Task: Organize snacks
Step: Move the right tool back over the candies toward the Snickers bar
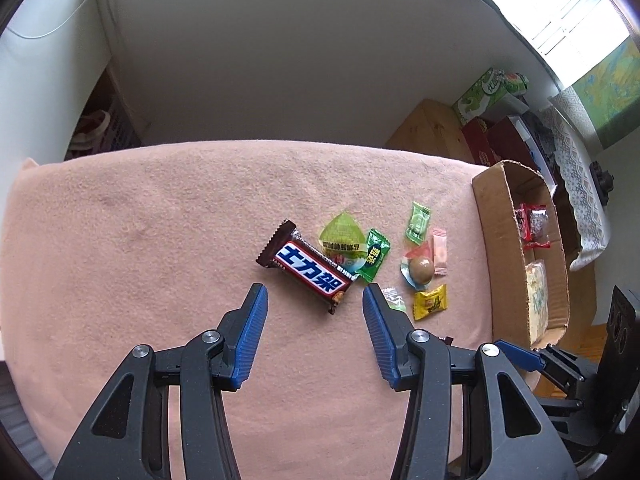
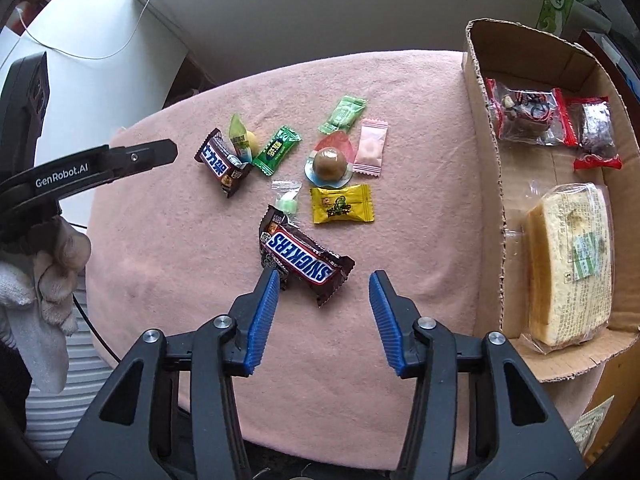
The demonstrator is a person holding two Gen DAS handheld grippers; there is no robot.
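Observation:
Two brown Snickers bars lie among small sweets on a pink cloth (image 1: 140, 240). My left gripper (image 1: 314, 288) stands open just above the bar with Chinese lettering (image 1: 308, 266), whose near end lies between the tips. My right gripper (image 2: 325, 276) is open over the other Snickers bar (image 2: 304, 258); its left fingertip (image 2: 272, 280) is at the wrapper's edge and the right fingertip is well apart. An open cardboard box (image 2: 486, 160) at the right holds two red-edged packets (image 2: 528, 114) and a wrapped cake slice (image 2: 572, 260).
Loose sweets lie between the bars and the box: a green candy (image 2: 278, 150), a yellow one (image 2: 342, 204), a pink one (image 2: 372, 148), a brown ball (image 2: 330, 162) and a jelly cup (image 1: 342, 236). A gloved hand (image 2: 44, 276) holds the left tool. The cloth's near edge is just below.

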